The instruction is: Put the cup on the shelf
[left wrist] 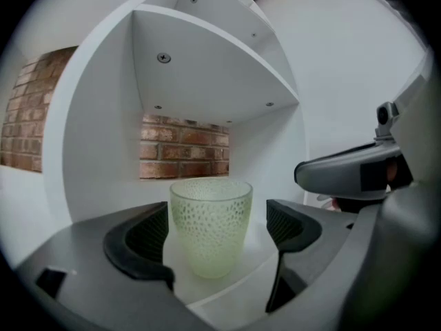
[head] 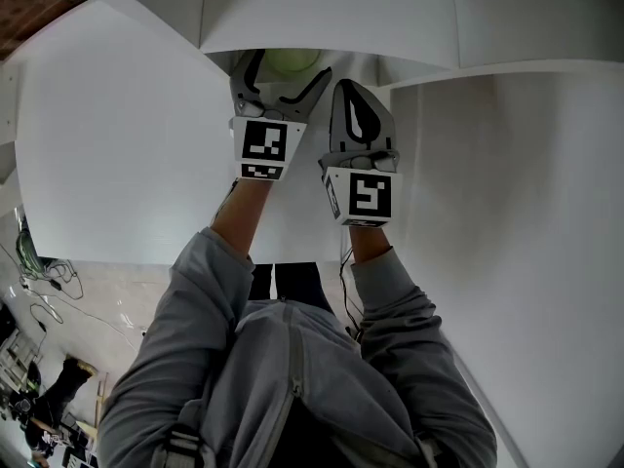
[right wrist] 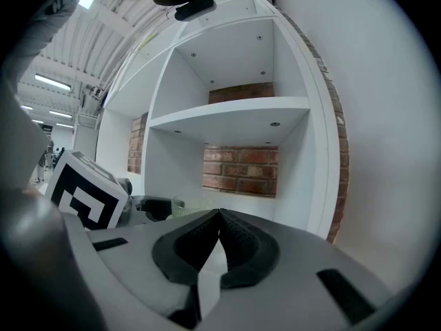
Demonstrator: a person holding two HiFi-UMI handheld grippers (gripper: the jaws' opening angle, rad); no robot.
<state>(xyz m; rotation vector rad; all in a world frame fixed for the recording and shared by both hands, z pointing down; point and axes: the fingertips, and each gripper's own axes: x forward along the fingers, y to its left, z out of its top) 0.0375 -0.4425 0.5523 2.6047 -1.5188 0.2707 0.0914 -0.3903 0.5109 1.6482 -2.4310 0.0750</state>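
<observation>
A pale green dimpled glass cup [left wrist: 210,226] stands upright on the white shelf board [left wrist: 258,257], inside a compartment with a brick back wall. My left gripper [left wrist: 216,221] is open, one pad on each side of the cup, and a gap shows at the right pad [left wrist: 289,223]. From the head view the cup [head: 291,61] sits between the left gripper's [head: 285,68] spread jaws at the shelf edge. My right gripper [head: 354,88] hovers just to the right, shut with nothing in it. Its own view has the jaws meeting at the right gripper's [right wrist: 219,216] tips, with the cup [right wrist: 180,205] off to the left.
The white shelf unit [right wrist: 231,112] has several compartments, one directly above the cup's. A white side panel [head: 517,213] runs down the right. Red brick wall [left wrist: 182,150] shows behind the shelves. A person's grey sleeves [head: 195,300] fill the lower head view.
</observation>
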